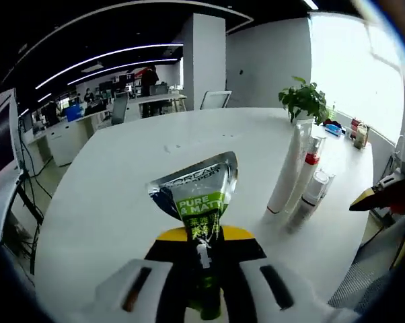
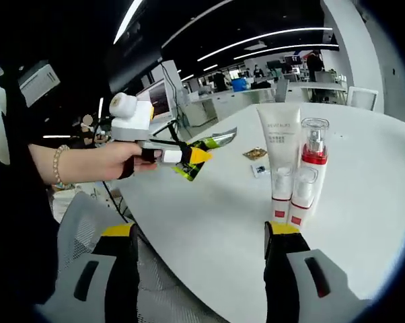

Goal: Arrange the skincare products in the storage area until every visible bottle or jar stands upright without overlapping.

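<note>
My left gripper (image 1: pixel 204 237) is shut on a green and silver face-wash tube (image 1: pixel 201 195), its crimped end pointing away over the white table (image 1: pixel 115 182). In the right gripper view a hand holds that left gripper (image 2: pixel 189 156) with the tube (image 2: pixel 212 143) above the table's left part. A tall white tube (image 2: pixel 280 151) stands cap-down beside a clear bottle with a red band (image 2: pixel 313 156), with smaller white bottles (image 2: pixel 303 188) close in front. The same group (image 1: pixel 297 175) stands right of my held tube. My right gripper (image 2: pixel 201 234) is open, with nothing in it, in front of them.
Two small sachets (image 2: pixel 256 160) lie on the table behind the products. A potted plant (image 1: pixel 303 99) and small items stand at the far edge by the window. A grey mesh chair (image 2: pixel 81 229) sits below the table's near edge. Office desks lie beyond.
</note>
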Demonstrator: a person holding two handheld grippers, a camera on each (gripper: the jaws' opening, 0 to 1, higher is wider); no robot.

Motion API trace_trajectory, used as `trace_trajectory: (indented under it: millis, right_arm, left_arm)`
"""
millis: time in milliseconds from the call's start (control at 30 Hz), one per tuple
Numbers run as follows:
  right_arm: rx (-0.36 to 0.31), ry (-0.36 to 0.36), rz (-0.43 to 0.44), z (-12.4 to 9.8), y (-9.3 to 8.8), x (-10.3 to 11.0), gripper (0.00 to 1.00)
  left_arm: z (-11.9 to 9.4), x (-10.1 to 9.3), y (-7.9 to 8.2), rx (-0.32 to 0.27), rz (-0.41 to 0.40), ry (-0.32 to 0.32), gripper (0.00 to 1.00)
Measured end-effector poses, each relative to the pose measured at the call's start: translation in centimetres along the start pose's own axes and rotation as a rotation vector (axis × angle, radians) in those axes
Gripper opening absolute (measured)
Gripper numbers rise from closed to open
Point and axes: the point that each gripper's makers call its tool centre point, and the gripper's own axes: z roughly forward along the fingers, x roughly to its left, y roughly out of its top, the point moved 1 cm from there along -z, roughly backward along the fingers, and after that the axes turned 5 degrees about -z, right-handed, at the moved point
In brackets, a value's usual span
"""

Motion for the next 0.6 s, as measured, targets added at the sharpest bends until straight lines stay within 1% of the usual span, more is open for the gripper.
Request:
trace_trajectory:
  millis: [100, 233, 267, 333, 400, 433, 533, 600]
  right_arm:
    - [-0.032, 0.022, 0.014, 0.2, 1.2, 0.4, 0.73]
    - [-0.066, 0.043, 0.025, 0.4, 2.6, 0.9, 0.69]
    - [-0.075, 0.040, 0.009, 0.4, 3.1, 1.0, 0.67]
    - [-0.091, 0.057, -0.011, 0.7, 3.9, 1.4, 0.65]
    - [-0.115, 0.080, 0.002, 1.0, 4.8, 1.8, 0.66]
    - [-0.117, 0.083, 0.003, 1.1, 4.9, 1.9, 0.65]
    - [-0.135, 0.102, 0.007, 1.4, 5.9, 2.2, 0.62]
    - [-0.174, 0.122, 0.030, 1.7, 7.0, 2.4, 0.61]
  left_arm:
    - [-1.5, -1.1, 0.7, -0.034, 0.005, -0.028, 0.09]
    - [-2.9, -1.8, 1.3, -0.063, 0.012, -0.051, 0.09]
    - [-3.5, -2.2, 1.7, -0.072, 0.017, -0.055, 0.09]
    - [-4.4, -2.7, 2.0, -0.085, 0.034, -0.061, 0.09]
    - [-5.1, -3.1, 2.2, -0.094, 0.040, -0.068, 0.09]
    - [-5.4, -3.3, 2.3, -0.099, 0.045, -0.071, 0.09]
    - [-6.4, -3.6, 2.3, -0.113, 0.046, -0.084, 0.09]
    - [-7.1, -4.2, 2.3, -0.122, 0.052, -0.103, 0.10]
